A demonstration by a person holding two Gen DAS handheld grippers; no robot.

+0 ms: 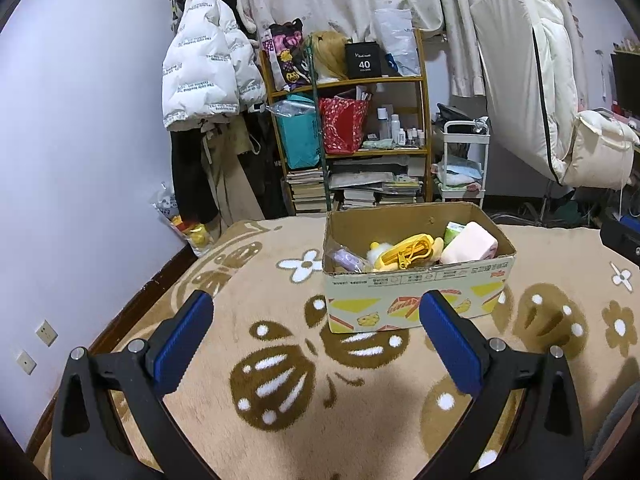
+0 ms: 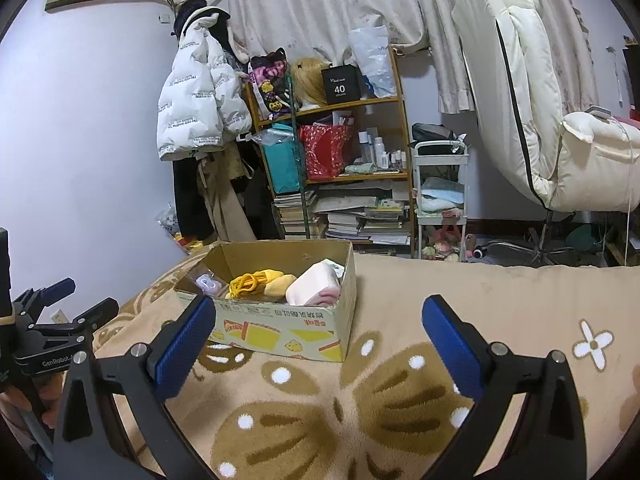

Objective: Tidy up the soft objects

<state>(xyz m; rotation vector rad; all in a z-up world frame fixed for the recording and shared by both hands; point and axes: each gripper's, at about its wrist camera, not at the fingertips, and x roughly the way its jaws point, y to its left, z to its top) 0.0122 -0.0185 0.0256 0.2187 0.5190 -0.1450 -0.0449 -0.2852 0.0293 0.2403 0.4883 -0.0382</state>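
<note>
The left gripper (image 1: 316,312) hovers above the beige carpet (image 1: 280,420) with its blue-padded fingers (image 1: 182,340) spread wide and nothing between them. The right gripper (image 2: 320,316) is the same: fingers (image 2: 452,344) far apart, empty, held over the brown butterfly pattern of the carpet (image 2: 400,400). In the right wrist view the left gripper (image 2: 76,296) also shows at the far left edge, with part of a hand (image 2: 48,404) below it.

The cardboard box (image 1: 416,296) sits on the carpet ahead of both grippers, open at the top, touching neither. Inside it lie the soft objects: a pink rolled cloth (image 1: 470,244) towards the right end, a yellow plush toy (image 1: 408,254) with a yellow cord in the middle, and a small lilac item (image 1: 348,258) at the left end, possibly wrapped in clear plastic, though the view is too small to be sure. A green-and-white packet (image 1: 454,232) stands just behind the pink cloth. From the right wrist the same box (image 2: 280,328) appears left of centre, with the pink cloth (image 2: 314,290) at its right end.

Behind the carpet stand a wooden shelf (image 1: 424,112) loaded with bags, bottles and stacked books, a white puffer jacket (image 1: 208,64) hanging on the wall, and a small white trolley (image 1: 464,160)
</note>
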